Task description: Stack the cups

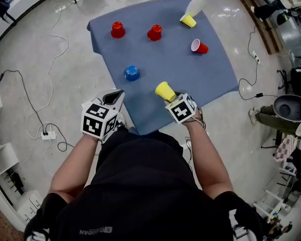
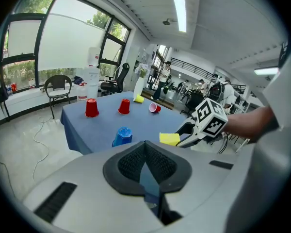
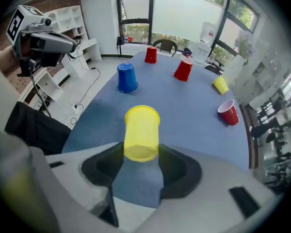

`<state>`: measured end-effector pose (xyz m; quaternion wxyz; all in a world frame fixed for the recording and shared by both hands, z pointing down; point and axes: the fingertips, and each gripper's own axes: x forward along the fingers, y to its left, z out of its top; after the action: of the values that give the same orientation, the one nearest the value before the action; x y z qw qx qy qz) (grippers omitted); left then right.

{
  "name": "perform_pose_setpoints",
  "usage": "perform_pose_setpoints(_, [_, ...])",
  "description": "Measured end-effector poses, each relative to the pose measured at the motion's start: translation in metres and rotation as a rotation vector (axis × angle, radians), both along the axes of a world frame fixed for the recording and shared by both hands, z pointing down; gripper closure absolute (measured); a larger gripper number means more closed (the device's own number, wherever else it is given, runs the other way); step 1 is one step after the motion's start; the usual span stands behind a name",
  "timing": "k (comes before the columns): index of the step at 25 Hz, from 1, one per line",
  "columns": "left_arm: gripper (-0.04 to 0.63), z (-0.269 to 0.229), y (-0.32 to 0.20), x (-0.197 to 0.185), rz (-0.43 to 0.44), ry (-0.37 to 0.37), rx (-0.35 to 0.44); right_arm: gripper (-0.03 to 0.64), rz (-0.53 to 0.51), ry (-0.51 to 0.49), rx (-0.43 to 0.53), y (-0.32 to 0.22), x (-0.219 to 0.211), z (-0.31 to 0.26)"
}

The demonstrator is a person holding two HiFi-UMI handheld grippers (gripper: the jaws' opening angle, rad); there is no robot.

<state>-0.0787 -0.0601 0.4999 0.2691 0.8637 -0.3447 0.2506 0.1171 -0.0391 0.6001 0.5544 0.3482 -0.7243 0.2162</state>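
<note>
Pale, glossy floor (image 1: 20,44) surrounds the desk (image 1: 210,79), which is draped in a blue cloth (image 1: 165,59), and tall windows (image 2: 63,38) stand beyond it. My right gripper (image 3: 141,154) points steeply down over the near edge of the desk. Its jaws are closed on the base end of a yellow cup (image 3: 141,130). That cup lies sideways in my grip, with its open mouth turned away from me toward the middle of the desk. I cannot tell whether it touches the cloth. My left gripper (image 2: 146,168) hangs off the near left corner of the desk, above the floor, with its jaws pressed fully together and nothing between them. A blue cup (image 1: 131,73) stands upside down on the cloth, a little beyond the held cup and to its left. Farther back, the left red cup (image 1: 118,29) and the middle red cup (image 1: 154,32) both stand upside down, apart from each other. To their right a tipped red cup (image 1: 199,46) lies on its side, showing its white inside. At the far edge a second yellow cup (image 1: 188,20) also lies on its side, just beside a white vase (image 1: 196,4) holding pale flowers. All the cups on the desk are apart from one another; none sits on another.
</note>
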Motion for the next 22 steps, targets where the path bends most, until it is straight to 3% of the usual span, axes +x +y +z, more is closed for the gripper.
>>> perform_pose_setpoints(18, [0.592,0.001,0.010,-0.002,0.003,-0.008,-0.005,0.394,0.076,-0.124,0.079,0.001,-0.003,-0.010])
perform_pose_setpoints(22, [0.592,0.004,0.012,0.008,0.038,-0.015,-0.009,0.394,0.113,-0.161,0.085,0.008,0.007,-0.008])
